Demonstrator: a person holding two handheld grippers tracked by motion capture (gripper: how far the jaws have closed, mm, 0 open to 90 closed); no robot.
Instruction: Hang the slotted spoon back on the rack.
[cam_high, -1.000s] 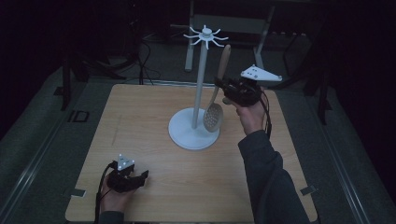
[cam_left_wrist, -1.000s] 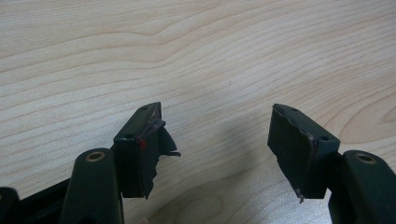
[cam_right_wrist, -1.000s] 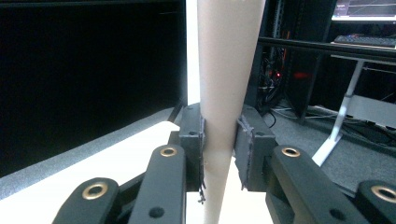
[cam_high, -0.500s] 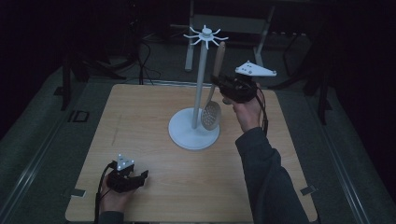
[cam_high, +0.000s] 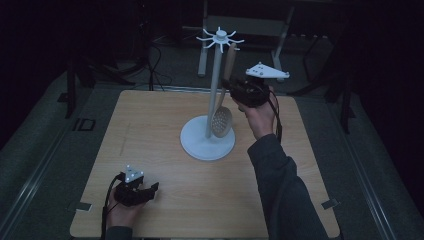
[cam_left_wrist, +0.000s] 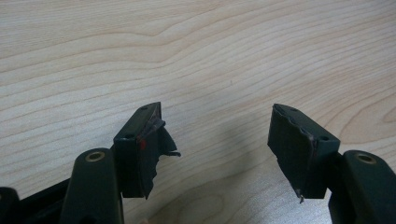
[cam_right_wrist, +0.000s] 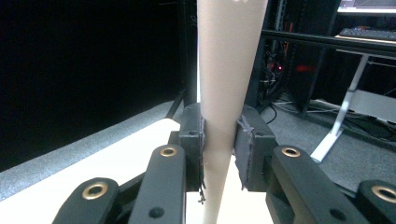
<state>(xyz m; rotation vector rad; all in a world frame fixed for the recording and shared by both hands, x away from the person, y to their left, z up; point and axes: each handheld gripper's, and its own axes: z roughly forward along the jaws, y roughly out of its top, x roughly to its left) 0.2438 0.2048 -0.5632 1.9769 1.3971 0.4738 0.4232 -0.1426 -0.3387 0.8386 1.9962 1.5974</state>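
So the right gripper (cam_high: 235, 90) is up in the air next to the tall white utensil stand with a round base and spoked hooks on top (cam_high: 214, 90), and its two black jaws are clamped on the pale wooden handle of a slotted wooden spoon (cam_high: 223, 119). In the right gripper view you can see it nicely: the handle (cam_right_wrist: 227, 93) runs straight up between the pads (cam_right_wrist: 192, 140), which press on it from both sides. In the high view the spoon hangs close to upright, its perforated round bowl low down just beside the stand's pole and above the white base, and the top of the handle reaches up near one of the hooks; can't tell if it's actually on a hook or just touching. The left gripper (cam_high: 145, 192) is way off at the near left part of the light wooden table (cam_high: 150, 130), held low over the wood, well apart from the stand. Its jaws are spread wide with nothing between them, just bare wood grain (cam_left_wrist: 215, 70) showing in the left gripper view, and the pad (cam_left_wrist: 144, 144) rubber looks kinda torn at the edges.
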